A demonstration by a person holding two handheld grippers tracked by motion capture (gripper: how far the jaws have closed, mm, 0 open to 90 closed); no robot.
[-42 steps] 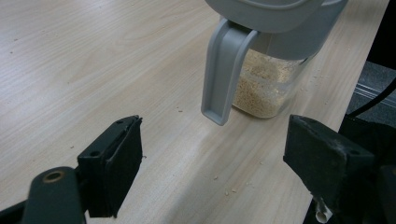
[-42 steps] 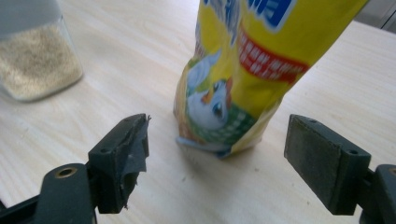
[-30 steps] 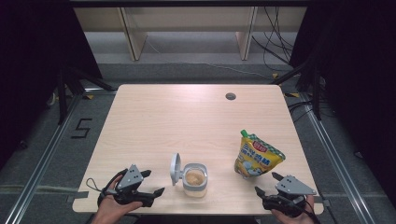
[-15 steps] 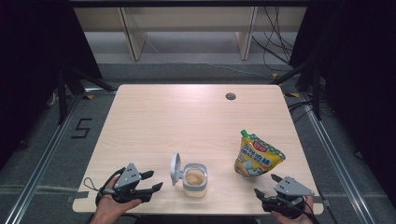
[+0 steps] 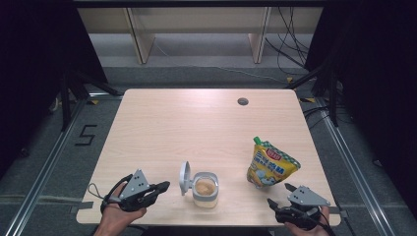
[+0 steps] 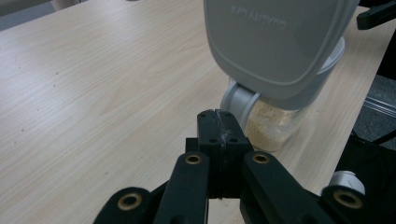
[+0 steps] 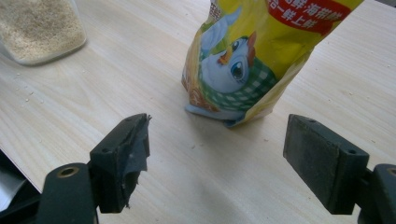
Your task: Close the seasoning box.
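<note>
A clear jar point(image 5: 205, 189) of tan granules stands near the table's front edge, its grey hinged lid point(image 5: 185, 177) flipped up on the left side. My left gripper point(image 5: 164, 186) lies just left of the lid, pointing at it. Its jaws have just been closing and are now shut with nothing between them. In the left gripper view the closed tips point(image 6: 218, 126) sit close before the lid point(image 6: 275, 42) and jar point(image 6: 275, 126). A yellow pouch point(image 5: 270, 167) stands to the right. My right gripper point(image 5: 279, 194) is open just in front of it, the pouch point(image 7: 252, 56) beyond the open gripper point(image 7: 219, 135).
The light wooden table point(image 5: 196, 128) has a round cable hole point(image 5: 243, 102) at the back right. The jar point(image 7: 37, 28) shows at the upper left of the right gripper view. A dark floor and metal rails surround the table.
The left gripper's jaws have gone from wide open to shut on nothing, and the hand has lifted slightly. The right gripper, jar and pouch have stayed put.
</note>
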